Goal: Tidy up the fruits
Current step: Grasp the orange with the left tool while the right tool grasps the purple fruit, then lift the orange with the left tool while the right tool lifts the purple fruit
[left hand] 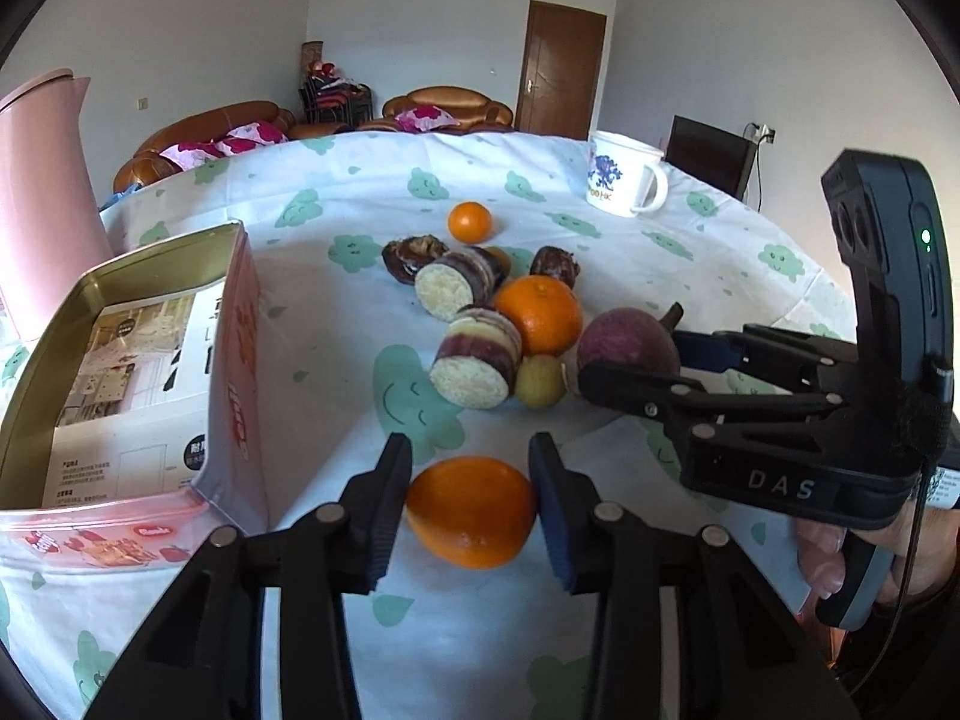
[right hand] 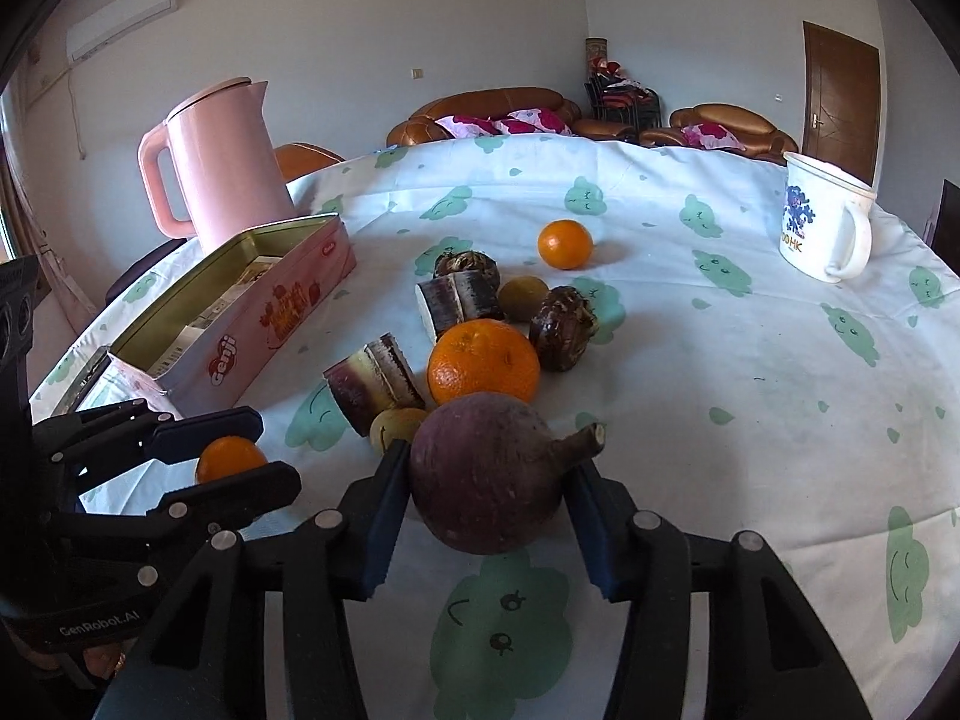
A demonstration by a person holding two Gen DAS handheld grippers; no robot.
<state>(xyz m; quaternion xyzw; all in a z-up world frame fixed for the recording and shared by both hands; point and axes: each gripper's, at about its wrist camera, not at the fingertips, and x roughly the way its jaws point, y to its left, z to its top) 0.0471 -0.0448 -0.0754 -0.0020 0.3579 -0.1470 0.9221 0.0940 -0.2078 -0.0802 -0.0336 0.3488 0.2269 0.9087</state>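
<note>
Fruit pile (left hand: 498,324) at centre: oranges, cane pieces, dark husks. A "Genji" tin (right hand: 240,324) stands open at left, a pink kettle (right hand: 216,162) behind it, and a mug (right hand: 822,222) upper right. The left gripper (left hand: 471,510) is clamped on an orange (left hand: 471,513). The right gripper (right hand: 486,498) has its pads against a purple root (right hand: 486,474).

A table (right hand: 750,396) in cloud-print cloth bears loose fruit, an open tin (right hand: 240,324), kettle (right hand: 222,162) and mug (right hand: 822,222).
</note>
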